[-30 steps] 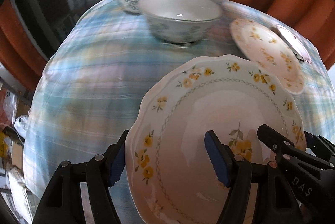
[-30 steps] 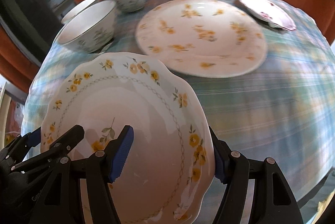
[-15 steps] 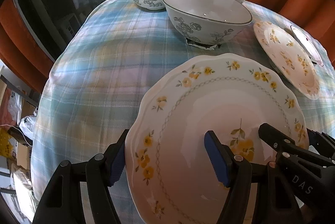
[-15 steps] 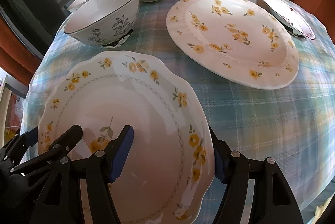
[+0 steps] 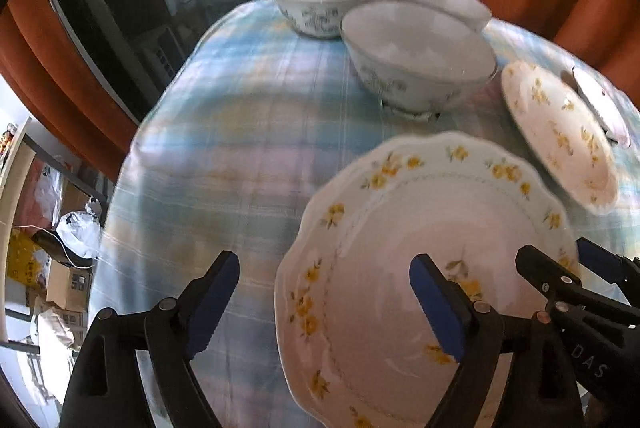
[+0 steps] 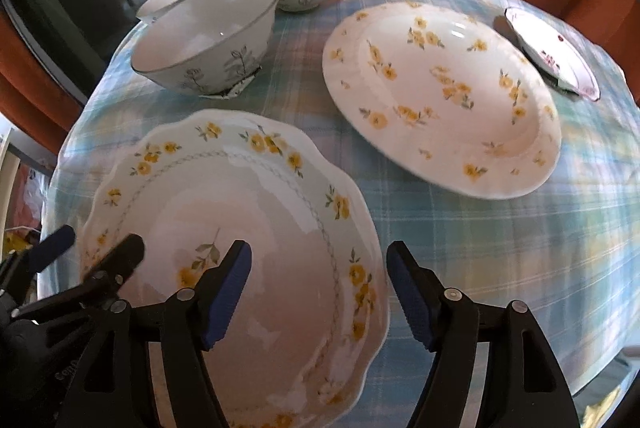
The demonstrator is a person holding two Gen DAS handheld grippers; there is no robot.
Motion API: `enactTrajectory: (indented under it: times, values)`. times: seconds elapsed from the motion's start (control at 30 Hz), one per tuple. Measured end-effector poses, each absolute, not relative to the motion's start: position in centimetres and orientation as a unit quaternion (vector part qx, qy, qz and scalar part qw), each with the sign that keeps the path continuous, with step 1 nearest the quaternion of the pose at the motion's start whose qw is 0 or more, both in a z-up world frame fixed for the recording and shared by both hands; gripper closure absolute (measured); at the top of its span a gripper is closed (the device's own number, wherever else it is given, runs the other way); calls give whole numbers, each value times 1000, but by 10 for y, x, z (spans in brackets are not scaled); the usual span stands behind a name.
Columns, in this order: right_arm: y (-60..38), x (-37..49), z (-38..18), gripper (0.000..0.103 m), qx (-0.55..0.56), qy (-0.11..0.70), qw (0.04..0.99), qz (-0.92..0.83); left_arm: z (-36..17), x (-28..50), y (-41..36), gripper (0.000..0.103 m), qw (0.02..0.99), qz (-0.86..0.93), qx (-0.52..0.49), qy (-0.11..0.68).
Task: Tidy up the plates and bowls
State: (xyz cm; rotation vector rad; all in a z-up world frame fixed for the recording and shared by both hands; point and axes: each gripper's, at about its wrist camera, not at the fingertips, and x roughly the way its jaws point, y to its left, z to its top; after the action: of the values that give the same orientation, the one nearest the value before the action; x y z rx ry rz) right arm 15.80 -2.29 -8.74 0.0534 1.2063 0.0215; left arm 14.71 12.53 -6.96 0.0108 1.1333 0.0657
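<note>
blurred white scalloped plate, near edge cut off, small plate half hidden

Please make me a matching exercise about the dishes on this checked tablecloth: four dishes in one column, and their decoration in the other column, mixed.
1. scalloped plate
2. round plate
3. small plate
4. nearest bowl

A. pink flowers
B. grey-blue plants on the outside
C. yellow flowers scattered all over
D. yellow flowers around the rim, chain line inside

Pairs: 1-D, 2-C, 3-A, 4-B
</note>
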Motion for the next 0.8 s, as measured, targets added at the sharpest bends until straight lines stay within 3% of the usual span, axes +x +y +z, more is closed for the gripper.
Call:
enactTrajectory:
  times: [0.2,0.8]
  values:
    - [-35,158,-61,23,13,558,830,-5,-55,150,117,14,843,7,-27,538]
    - [-138,195,-24,23,48,527,848,-15,-28,191,19,14,844,-24,-77,530]
